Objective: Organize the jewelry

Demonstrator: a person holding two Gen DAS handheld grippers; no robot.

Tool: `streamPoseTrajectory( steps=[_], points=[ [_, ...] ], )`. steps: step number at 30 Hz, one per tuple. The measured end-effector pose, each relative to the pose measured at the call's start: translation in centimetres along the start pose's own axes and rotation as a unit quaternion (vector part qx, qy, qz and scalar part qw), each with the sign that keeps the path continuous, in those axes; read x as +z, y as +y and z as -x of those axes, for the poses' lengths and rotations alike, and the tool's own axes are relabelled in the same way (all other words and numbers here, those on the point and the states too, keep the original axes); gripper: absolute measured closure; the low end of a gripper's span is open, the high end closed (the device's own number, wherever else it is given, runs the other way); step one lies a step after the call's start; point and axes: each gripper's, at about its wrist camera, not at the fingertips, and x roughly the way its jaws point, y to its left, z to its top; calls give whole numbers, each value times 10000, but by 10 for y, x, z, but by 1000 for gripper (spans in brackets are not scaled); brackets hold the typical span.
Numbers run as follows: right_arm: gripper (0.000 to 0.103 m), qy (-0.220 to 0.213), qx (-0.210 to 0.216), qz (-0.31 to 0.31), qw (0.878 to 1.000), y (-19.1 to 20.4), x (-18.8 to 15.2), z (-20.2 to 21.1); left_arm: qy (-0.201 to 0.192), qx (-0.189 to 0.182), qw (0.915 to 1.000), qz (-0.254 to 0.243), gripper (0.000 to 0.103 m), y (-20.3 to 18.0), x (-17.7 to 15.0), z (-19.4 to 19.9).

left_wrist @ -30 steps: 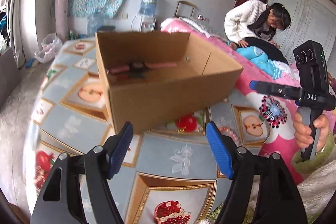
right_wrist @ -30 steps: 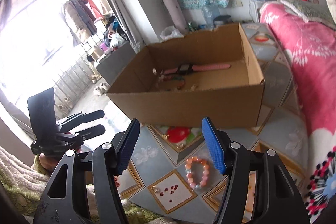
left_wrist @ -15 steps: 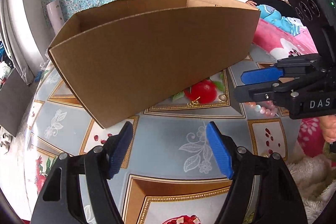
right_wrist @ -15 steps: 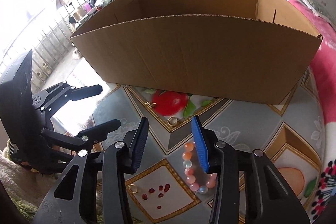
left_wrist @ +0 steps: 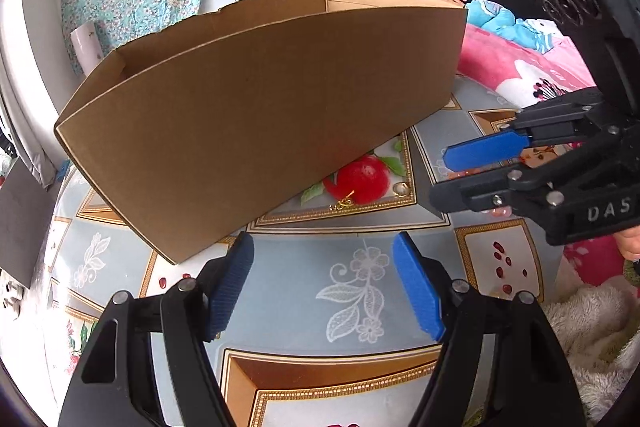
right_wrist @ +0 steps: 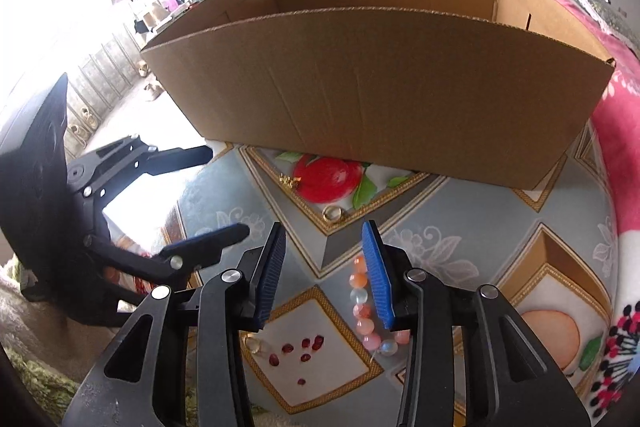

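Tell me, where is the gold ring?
In the right wrist view the ring lies on the tablecloth, just below the printed red apple, in front of the box and ahead of the right tool.

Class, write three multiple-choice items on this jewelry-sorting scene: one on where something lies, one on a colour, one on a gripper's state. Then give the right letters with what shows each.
1. Where does the gold ring lie?
A. on the tablecloth in front of the cardboard box
B. inside the box
C. on the pink blanket

2. What colour are the gripper pads?
A. red
B. blue
C. white

3. How is the left gripper?
A. shut on a ring
B. shut on the box
C. open, nothing between its pads

Answers: 1 A, the ring rests on the cloth near the printed apple. 2 B, the pads on both grippers are blue. 3 C, only bare tablecloth shows between its spread pads.
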Motion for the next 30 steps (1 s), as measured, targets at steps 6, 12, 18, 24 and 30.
streamPoseTrajectory(
  steps=[6, 12, 18, 24, 30],
  points=[
    [70, 20, -452, 373, 9983, 10, -17, 11, 28, 10, 10000, -10, 33, -2, -1, -1],
    [82, 164, -758, 616, 9951, 15, -31, 10, 65, 7, 10000, -10, 33, -4, -2, -3],
    [95, 211, -1013, 689, 9922, 10, -37, 7, 63, 21, 10000, -42, 33, -8, 0, -3],
    [96, 10, -1292, 125, 9915, -20, -33, 15, 110, 13, 9999, -26, 33, -8, 0, -5],
    [90, -147, -1327, -429, 9901, -46, -29, 24, 139, 22, 9999, -32, 33, -10, 1, -8]
  ],
)
